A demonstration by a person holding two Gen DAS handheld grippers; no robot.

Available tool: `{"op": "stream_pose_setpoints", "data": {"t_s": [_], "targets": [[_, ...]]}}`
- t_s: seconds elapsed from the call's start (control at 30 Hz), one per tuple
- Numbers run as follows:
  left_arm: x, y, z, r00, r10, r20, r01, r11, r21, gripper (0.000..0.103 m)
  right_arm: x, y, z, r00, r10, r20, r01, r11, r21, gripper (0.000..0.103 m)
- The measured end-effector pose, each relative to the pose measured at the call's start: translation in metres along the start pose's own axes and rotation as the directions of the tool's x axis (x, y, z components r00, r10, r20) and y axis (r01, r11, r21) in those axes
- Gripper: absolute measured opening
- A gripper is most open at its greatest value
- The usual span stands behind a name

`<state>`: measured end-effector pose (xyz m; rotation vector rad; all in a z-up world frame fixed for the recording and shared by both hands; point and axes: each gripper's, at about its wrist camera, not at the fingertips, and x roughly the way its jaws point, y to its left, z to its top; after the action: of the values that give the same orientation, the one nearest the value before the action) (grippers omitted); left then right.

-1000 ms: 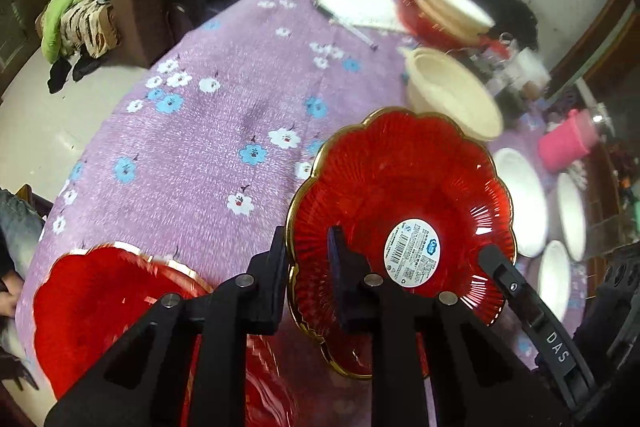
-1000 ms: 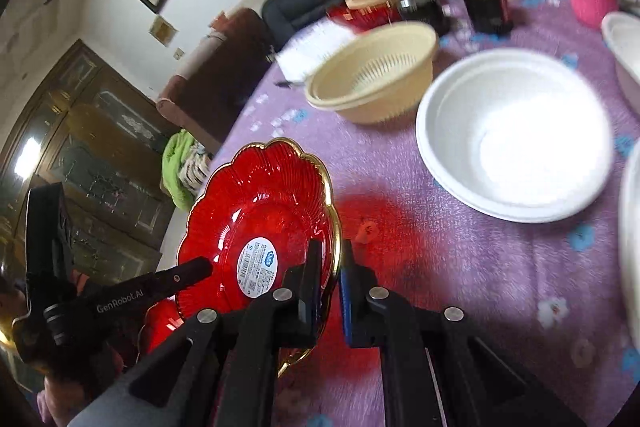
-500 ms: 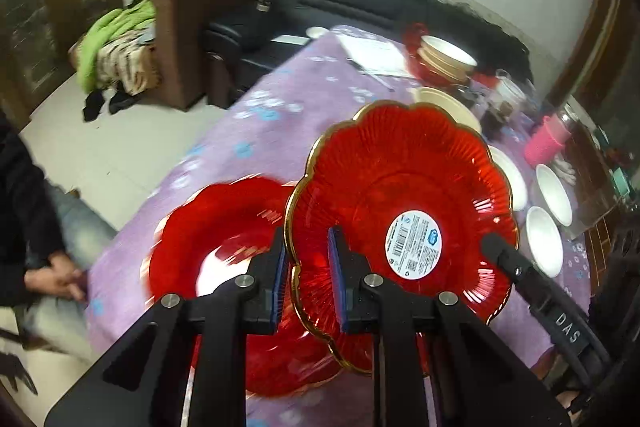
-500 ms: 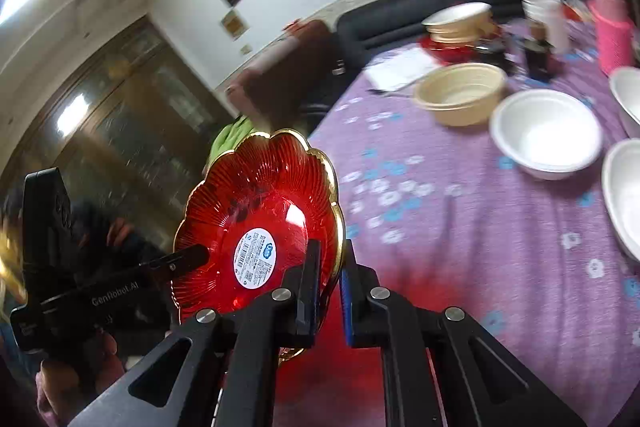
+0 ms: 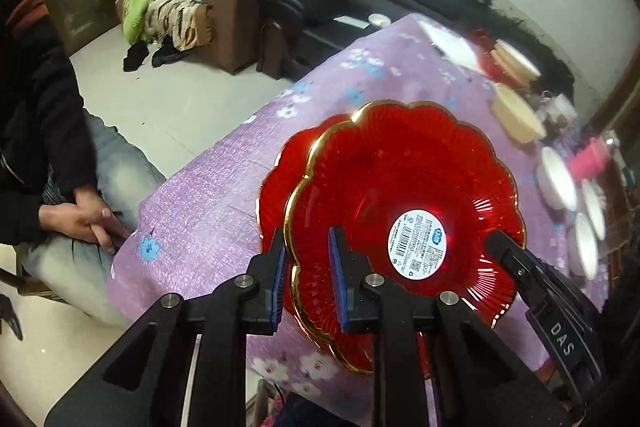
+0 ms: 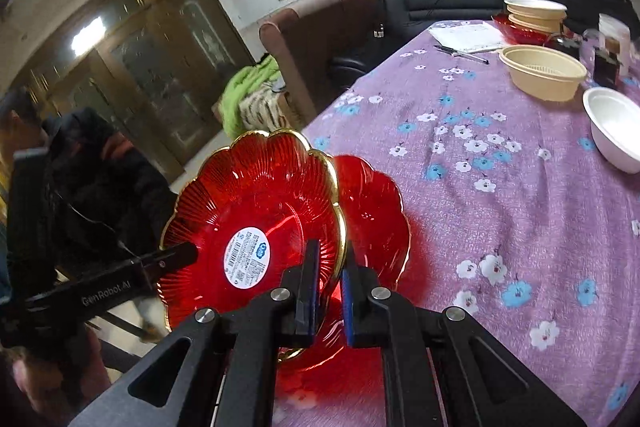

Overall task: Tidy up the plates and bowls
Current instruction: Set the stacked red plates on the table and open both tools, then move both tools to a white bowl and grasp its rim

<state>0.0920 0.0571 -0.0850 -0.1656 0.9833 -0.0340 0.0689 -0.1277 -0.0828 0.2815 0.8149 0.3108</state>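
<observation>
The red plate (image 5: 404, 187) is translucent glass, flower-shaped with scalloped lobes, fine radial ribs and a gold rim, and a round white barcode sticker (image 5: 418, 245) sits at its centre. It is held tilted in the air above a second red plate (image 6: 372, 215) of the same pattern that lies on the purple flowered worktop (image 6: 500, 167) near its edge. The left hand-held gripper (image 5: 306, 277) has its blue-padded fingers on either side of the plate's near rim, closed to a narrow gap on it. The right hand-held gripper (image 6: 330, 291) pinches the opposite rim, its jaws nearly together. White bowls (image 6: 616, 127) and a cream basket (image 6: 542, 73) stand farther along.
</observation>
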Motion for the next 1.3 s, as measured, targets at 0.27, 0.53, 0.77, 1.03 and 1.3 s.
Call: {"op": "stream_pose_setpoints", "data": {"t_s": [0.27,0.53,0.77,1.03,1.3], "targets": [[0.023,-0.011,-0.001,0.992,0.119,0.052,-0.122,0.99,0.076,0.018,0.03,0.001,-0.007,0.99,-0.136,0.035,0.138,0.988,-0.066,0.012],[-0.003,-0.002,-0.002,0.977,0.158,0.14,-0.168,0.984,0.066,0.019,0.013,-0.028,0.003,0.994,-0.078,0.073,0.076,0.997,0.028,0.028],[-0.03,-0.039,-0.011,0.972,0.089,0.217,-0.118,0.985,0.124,0.043,-0.039,-0.077,0.005,0.961,-0.117,0.249,0.094,0.99,0.102,0.048],[-0.024,-0.149,-0.048,0.988,-0.079,0.134,0.022,0.923,0.383,0.045,-0.077,-0.126,-0.023,0.945,-0.192,0.267,0.153,0.975,0.158,0.05],[-0.016,-0.234,-0.066,0.985,-0.173,-0.016,0.156,0.84,0.519,0.045,-0.156,-0.185,-0.046,0.888,-0.276,0.367,0.213,0.956,0.203,0.051]]}}
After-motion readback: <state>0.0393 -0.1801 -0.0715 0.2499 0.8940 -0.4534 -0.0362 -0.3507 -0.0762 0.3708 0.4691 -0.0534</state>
